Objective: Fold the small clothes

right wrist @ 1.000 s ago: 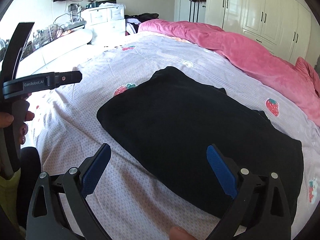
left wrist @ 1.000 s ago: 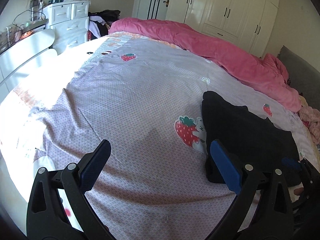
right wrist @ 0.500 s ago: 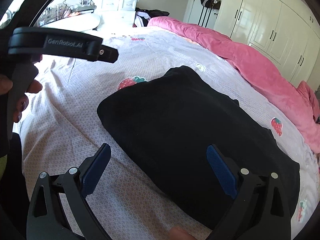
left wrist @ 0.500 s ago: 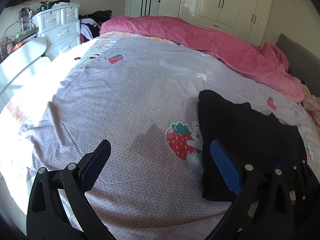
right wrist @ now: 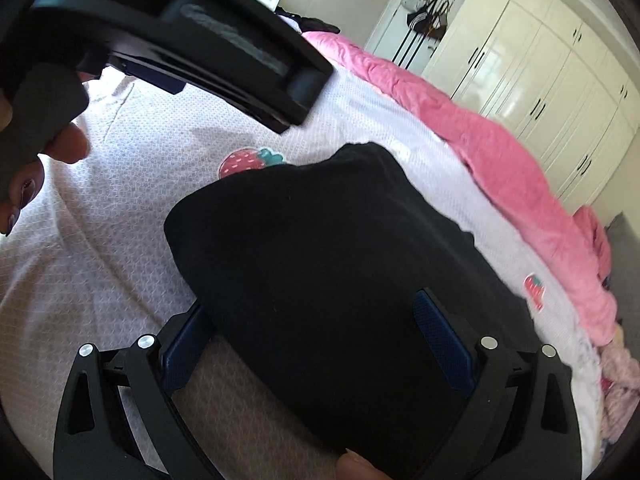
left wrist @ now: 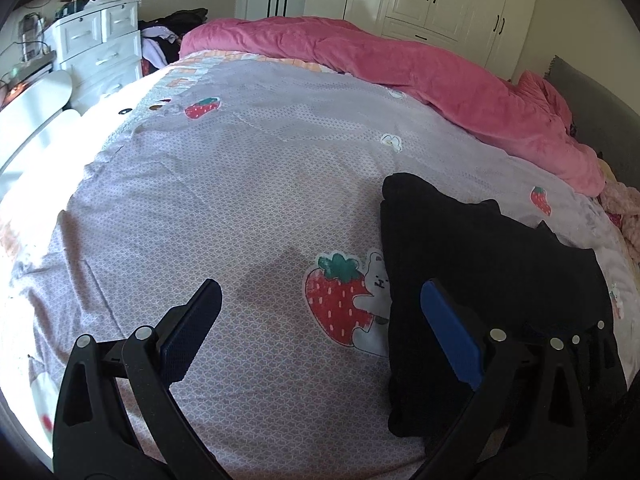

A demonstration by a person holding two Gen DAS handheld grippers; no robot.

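Observation:
A folded black garment [left wrist: 492, 264] lies flat on the lilac strawberry-print bedsheet [left wrist: 240, 200]. In the left wrist view it is at the lower right, and my left gripper [left wrist: 320, 320] is open and empty over the sheet, its right finger at the garment's left edge. In the right wrist view the black garment [right wrist: 328, 264] fills the middle. My right gripper [right wrist: 312, 332] is open low over it, its jaws straddling the near corner, the left pad partly hidden under the cloth edge. The left gripper's body [right wrist: 168, 40] crosses the top left.
A pink duvet [left wrist: 420, 76] is bunched along the bed's far side. White drawers [left wrist: 100, 48] stand at the far left, white wardrobes [left wrist: 440, 4] behind. Pink clothes [left wrist: 624, 216] lie at the right edge. A grey headboard [left wrist: 592, 112] is beyond them.
Both grippers moved forward and lower toward the bed. The right gripper came down onto the garment's near corner, and the left gripper's body now looms closer in the right wrist view.

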